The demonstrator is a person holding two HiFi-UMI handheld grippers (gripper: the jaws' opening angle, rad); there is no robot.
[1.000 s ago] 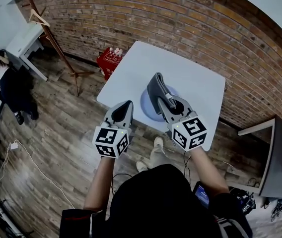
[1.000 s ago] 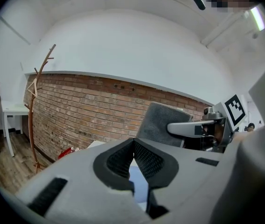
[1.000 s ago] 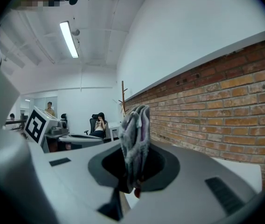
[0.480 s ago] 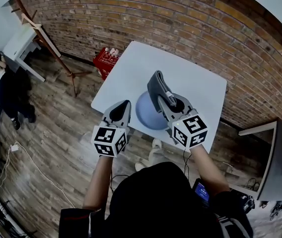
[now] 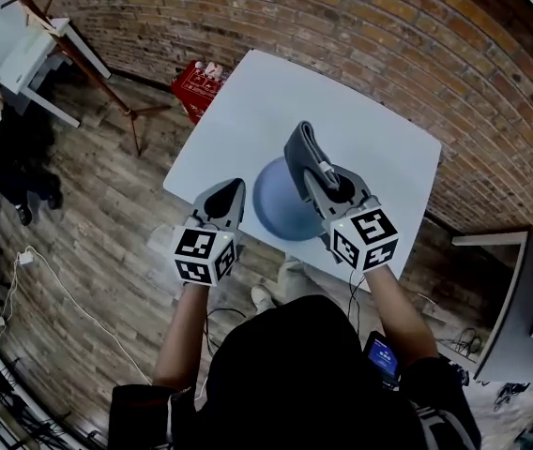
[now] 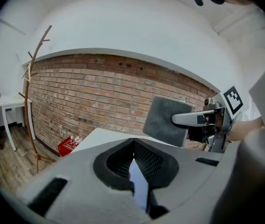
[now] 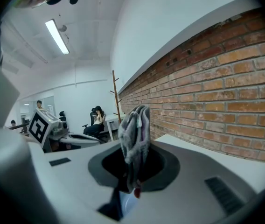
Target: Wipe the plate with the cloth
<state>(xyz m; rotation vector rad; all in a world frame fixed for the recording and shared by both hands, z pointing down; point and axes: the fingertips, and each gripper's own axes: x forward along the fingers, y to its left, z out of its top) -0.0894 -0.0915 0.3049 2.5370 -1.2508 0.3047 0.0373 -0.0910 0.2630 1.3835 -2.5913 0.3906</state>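
Note:
A round blue plate (image 5: 281, 212) hangs over the near edge of the white table (image 5: 342, 125). My left gripper (image 5: 236, 193) is shut on the plate's left rim; in the left gripper view the plate (image 6: 139, 185) shows edge-on between the jaws. My right gripper (image 5: 321, 178) is shut on a folded grey cloth (image 5: 299, 157) that stands upright over the plate's right side. From the left gripper view, the cloth (image 6: 166, 120) shows flat in the right gripper (image 6: 202, 119). The right gripper view has the cloth (image 7: 135, 134) rising from the jaws and a sliver of plate (image 7: 123, 202) below.
A red crate (image 5: 196, 87) sits on the wooden floor beyond the table's left corner, next to a wooden coat stand (image 5: 69, 54). A white desk (image 5: 32, 59) and a seated person (image 5: 4, 148) are at the far left. A brick wall (image 5: 360, 36) runs behind the table.
The plate has come off the table's middle toward me and now overhangs the near edge, held by the left gripper. The right gripper with the cloth stays over it.

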